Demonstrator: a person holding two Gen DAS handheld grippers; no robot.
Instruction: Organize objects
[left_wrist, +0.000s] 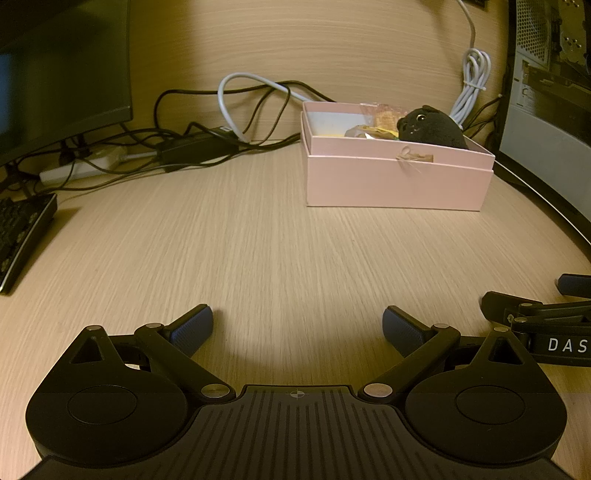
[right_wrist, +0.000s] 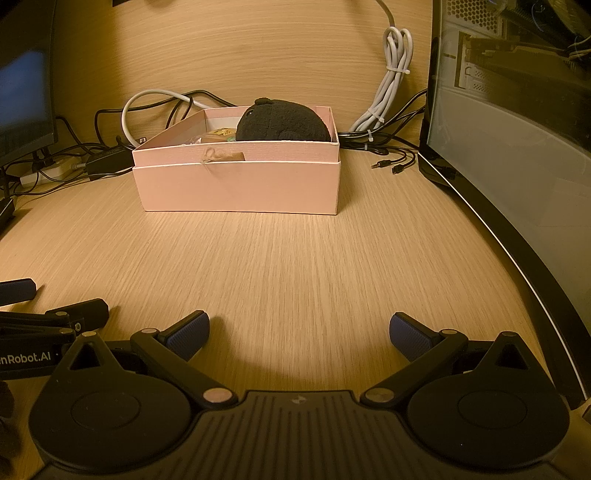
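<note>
A pink open box (left_wrist: 395, 181) stands on the wooden desk, far right in the left wrist view and ahead at centre in the right wrist view (right_wrist: 240, 188). Inside it lie a black plush toy (left_wrist: 432, 127) (right_wrist: 282, 122) and some wrapped snacks (left_wrist: 382, 122) (right_wrist: 218, 134). A small tag on a string (right_wrist: 221, 156) hangs on its front wall. My left gripper (left_wrist: 297, 328) is open and empty, low over the bare desk. My right gripper (right_wrist: 299, 332) is open and empty, well short of the box. Each gripper shows at the edge of the other's view (left_wrist: 546, 325) (right_wrist: 44, 317).
A tangle of black and white cables (left_wrist: 221, 122) and a power strip (left_wrist: 77, 170) lie behind the box. A monitor (left_wrist: 62, 74) and a keyboard (left_wrist: 22, 236) are at the left. A computer case with a glass side (right_wrist: 517, 147) stands at the right, loose plugs (right_wrist: 391, 166) near it.
</note>
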